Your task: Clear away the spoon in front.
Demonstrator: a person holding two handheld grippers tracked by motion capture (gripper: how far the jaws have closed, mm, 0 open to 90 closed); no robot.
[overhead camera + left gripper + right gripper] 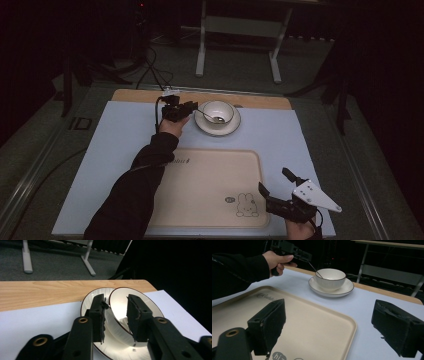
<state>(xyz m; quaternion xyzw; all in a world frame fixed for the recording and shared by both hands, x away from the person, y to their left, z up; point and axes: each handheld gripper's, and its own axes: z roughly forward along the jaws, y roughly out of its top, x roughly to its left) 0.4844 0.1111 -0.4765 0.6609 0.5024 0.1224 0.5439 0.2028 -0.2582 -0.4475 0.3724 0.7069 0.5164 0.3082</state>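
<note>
A white bowl [218,111] [120,302] [330,278] stands on a white saucer [200,125] [86,303] [344,288] at the far middle of the mat. A thin metal spoon [207,115] [314,269] leans in the bowl, handle up and to the left. My left gripper [192,106] [116,298] [307,257] reaches over the bowl's left rim. Its jaws stand apart, with the spoon handle [106,312] beside the left pad. My right gripper [273,180] [332,315] hovers open and empty by the right corner of the beige tray [210,170] [312,322].
A pale blue mat [125,130] covers the wooden table [260,101], whose bare strip runs behind the saucer. The tray carries a rabbit drawing [247,205] near its right corner. A white stand [239,30] and cables [152,70] lie on the floor beyond the table.
</note>
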